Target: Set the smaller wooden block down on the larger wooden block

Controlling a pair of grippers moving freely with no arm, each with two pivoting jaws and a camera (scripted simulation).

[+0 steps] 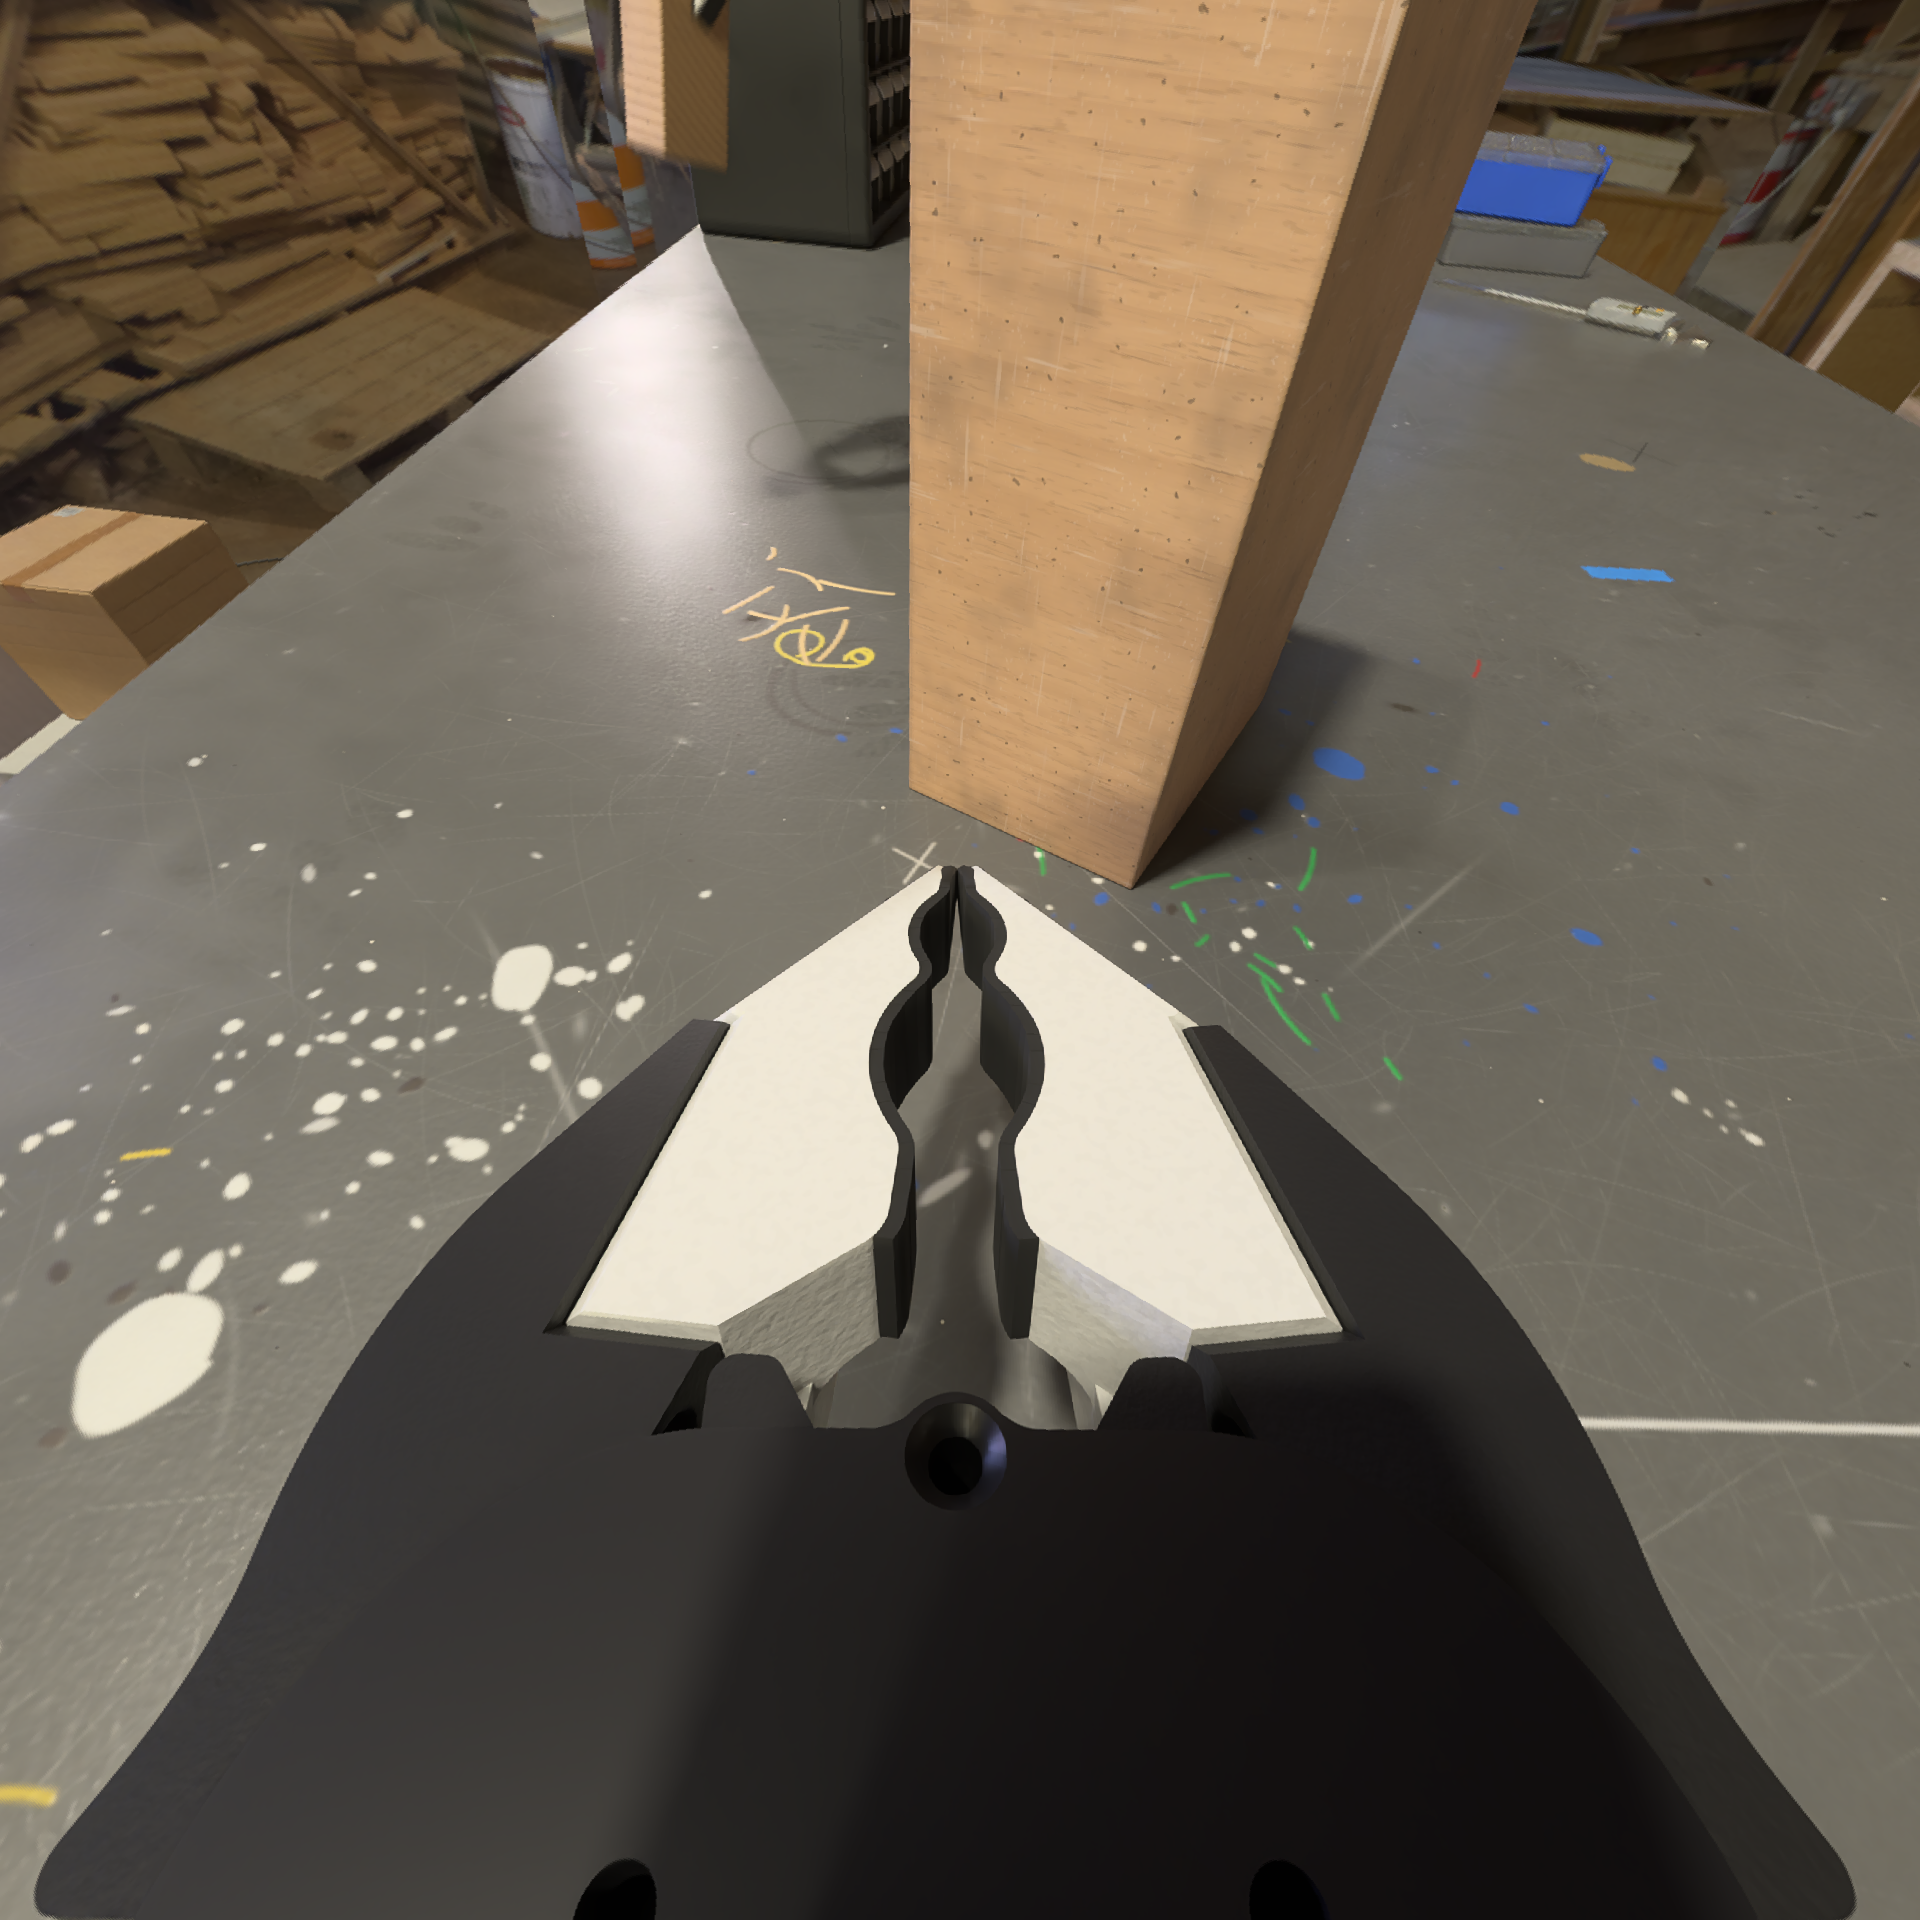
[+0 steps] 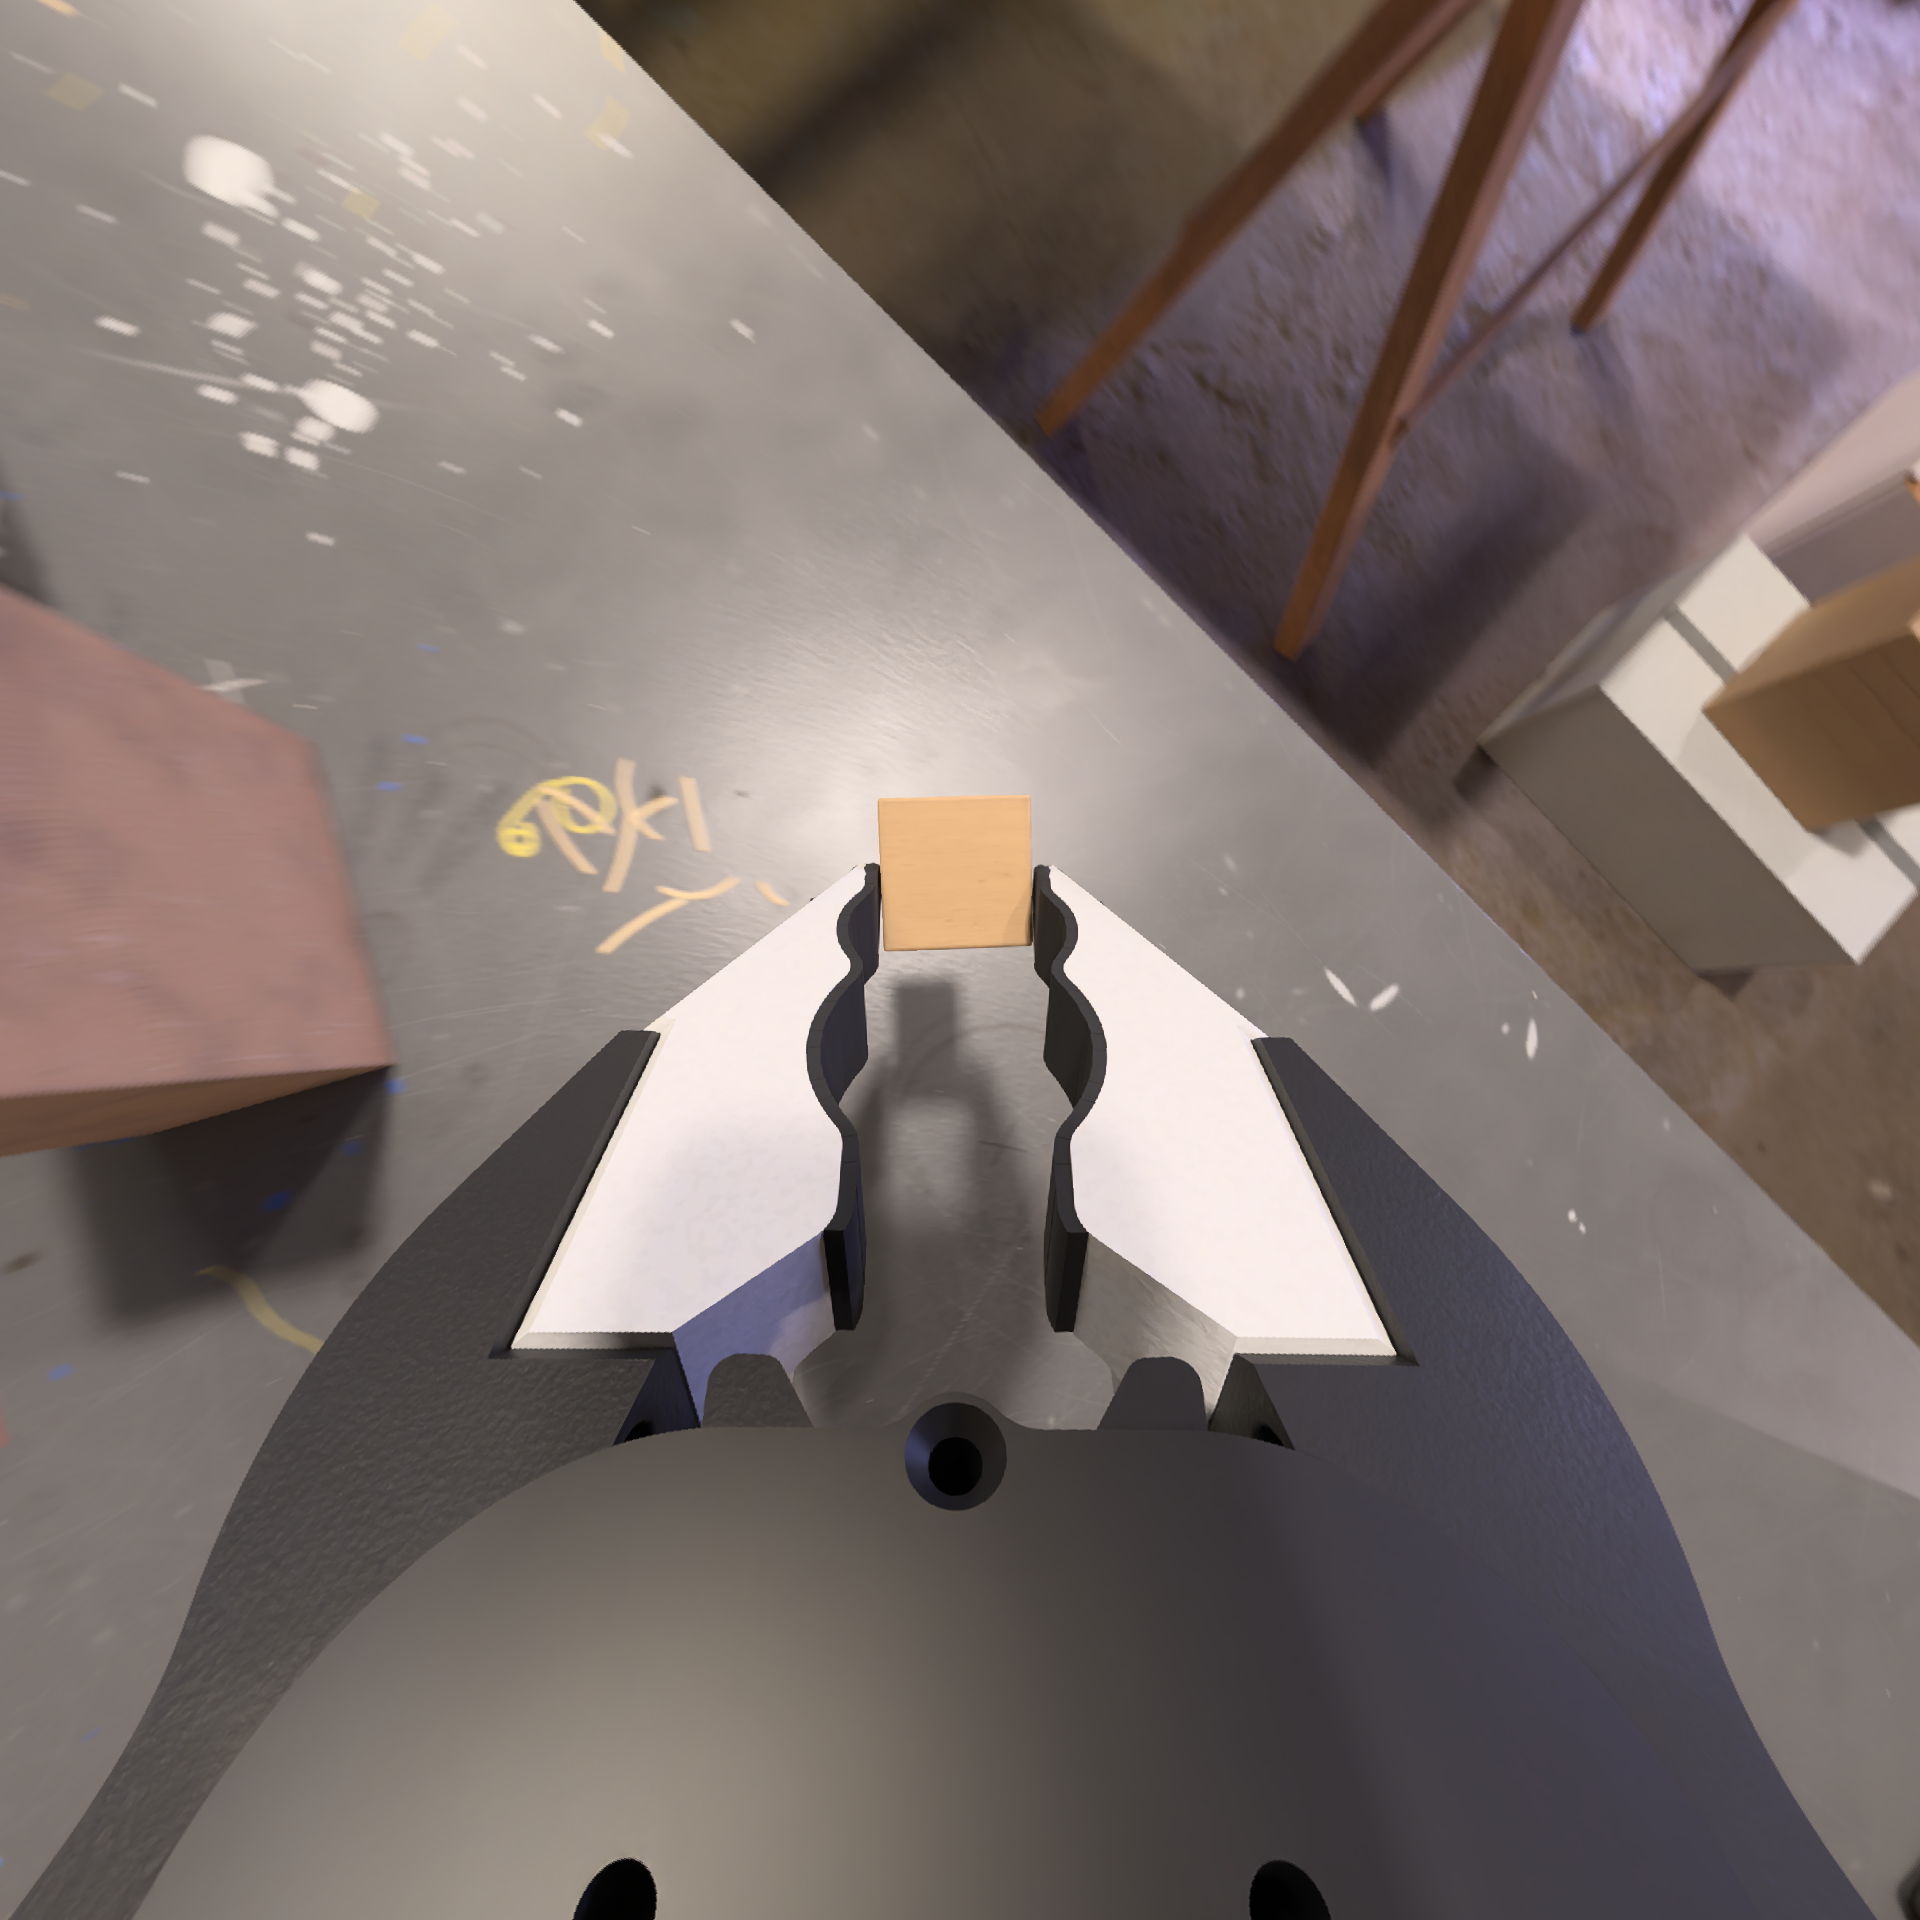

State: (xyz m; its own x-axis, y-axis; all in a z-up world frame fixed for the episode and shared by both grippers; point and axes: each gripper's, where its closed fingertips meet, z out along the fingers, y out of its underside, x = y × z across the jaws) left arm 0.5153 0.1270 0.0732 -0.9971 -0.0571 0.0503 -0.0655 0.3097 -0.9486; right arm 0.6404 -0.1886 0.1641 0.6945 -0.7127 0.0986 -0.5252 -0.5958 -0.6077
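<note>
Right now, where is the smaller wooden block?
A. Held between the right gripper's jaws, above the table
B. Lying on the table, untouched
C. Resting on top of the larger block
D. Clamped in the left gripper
A: in the right wrist view the smaller wooden block sits pinched at the tips of the right gripper, its shadow cast on the table below; the left gripper is shut and empty.

The small block (image 2: 954, 873), a pale, smooth wooden cube, is pinched squarely between the right fingers (image 2: 1049, 914), above the grey worktop (image 2: 727, 582). The large block (image 1: 1101, 436), tall with speckled tan grain, stands upright on the worktop, well apart.
</note>
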